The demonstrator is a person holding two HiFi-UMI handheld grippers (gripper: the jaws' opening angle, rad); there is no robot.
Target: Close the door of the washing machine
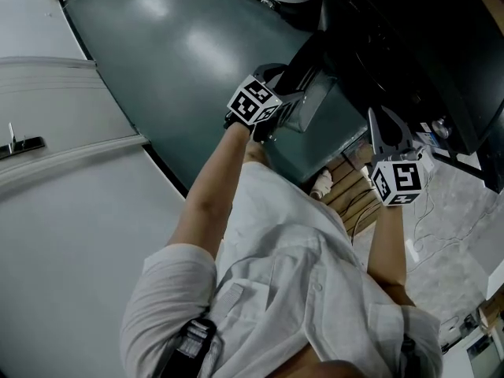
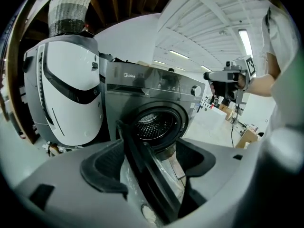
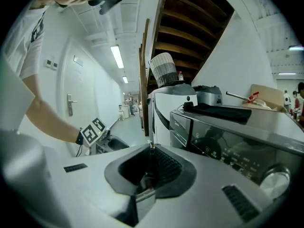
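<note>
The left claw gapes wide, the door rim between its pads, ungripped; the door stands open before the washer. The right claw is closed, empty, beside the washer's top.

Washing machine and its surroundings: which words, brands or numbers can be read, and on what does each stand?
"Midea": on the front of the washing machine, left gripper view.
Markings on its control panel, right gripper view: too small and blurred to read.
Nothing else is legible.
</note>
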